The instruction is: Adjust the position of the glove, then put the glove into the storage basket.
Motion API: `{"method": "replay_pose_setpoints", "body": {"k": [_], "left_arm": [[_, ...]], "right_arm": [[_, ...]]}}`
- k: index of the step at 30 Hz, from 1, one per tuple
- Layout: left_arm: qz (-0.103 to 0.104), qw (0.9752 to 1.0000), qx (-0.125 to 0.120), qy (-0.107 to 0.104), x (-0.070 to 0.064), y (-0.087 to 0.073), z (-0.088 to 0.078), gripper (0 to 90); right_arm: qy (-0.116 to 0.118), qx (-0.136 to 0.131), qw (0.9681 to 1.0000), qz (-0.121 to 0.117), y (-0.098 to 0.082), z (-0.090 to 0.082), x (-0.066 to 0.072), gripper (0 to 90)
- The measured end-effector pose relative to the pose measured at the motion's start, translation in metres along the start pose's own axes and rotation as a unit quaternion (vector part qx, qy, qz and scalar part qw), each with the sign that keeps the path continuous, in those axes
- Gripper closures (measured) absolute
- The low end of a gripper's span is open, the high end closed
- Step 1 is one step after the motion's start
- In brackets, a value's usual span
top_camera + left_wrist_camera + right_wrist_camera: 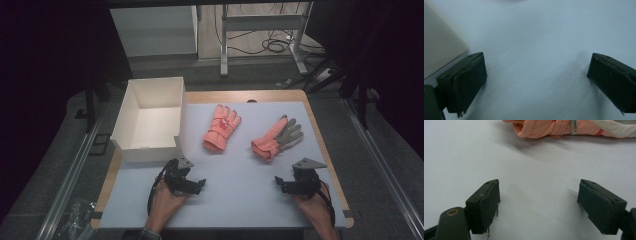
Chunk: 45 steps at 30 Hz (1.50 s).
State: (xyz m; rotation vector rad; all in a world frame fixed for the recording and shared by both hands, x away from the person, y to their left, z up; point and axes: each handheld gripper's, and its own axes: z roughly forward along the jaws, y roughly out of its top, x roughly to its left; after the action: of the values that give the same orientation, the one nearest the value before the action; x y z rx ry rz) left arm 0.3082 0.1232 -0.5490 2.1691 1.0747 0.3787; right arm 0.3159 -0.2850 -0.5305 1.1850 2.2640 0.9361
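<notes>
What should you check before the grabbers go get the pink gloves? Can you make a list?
1. Left gripper fingers open, nothing between them: ok.
2. Right gripper fingers open, nothing between them: ok.
3. Left glove lying flat on the mat, free to grab: ok.
4. Right glove lying apart from the other: ok.
5. White box open on top, nothing inside: ok.
6. Gloves being a matching pair: cannot tell.

A lab-like recording room: dark curtains at both sides, loose cables (272, 45) on the floor at upper centre, a metal frame (260, 25) behind the table (250, 95).
</notes>
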Motion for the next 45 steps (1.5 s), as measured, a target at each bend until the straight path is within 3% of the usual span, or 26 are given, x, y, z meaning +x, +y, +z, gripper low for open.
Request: {"method": "replay_pose_setpoints", "body": {"k": [9, 26, 36, 45], "left_arm": [[0.000, 1.0000, -0.002, 0.001, 0.000, 0.000, 0.000, 2.5], [-0.001, 1.0000, -0.005, 0.000, 0.000, -0.001, 0.000, 2.5], [-0.001, 1.0000, -0.005, 0.000, 0.000, -0.001, 0.000, 2.5], [-0.003, 1.0000, -0.005, 0.000, 0.000, -0.001, 0.000, 2.5]], "right_arm": [[0.003, 0.005, 1.0000, -0.003, 0.000, 0.001, 0.001, 13.7], [0.005, 0.006, 1.0000, -0.004, 0.002, 0.000, 0.000, 16.2], [0.018, 0.005, 0.9993, 0.031, 0.014, -0.007, -0.011, 20.2], [0.013, -0.002, 0.9993, 0.034, 0.035, -0.011, -0.022, 24.0]]}}
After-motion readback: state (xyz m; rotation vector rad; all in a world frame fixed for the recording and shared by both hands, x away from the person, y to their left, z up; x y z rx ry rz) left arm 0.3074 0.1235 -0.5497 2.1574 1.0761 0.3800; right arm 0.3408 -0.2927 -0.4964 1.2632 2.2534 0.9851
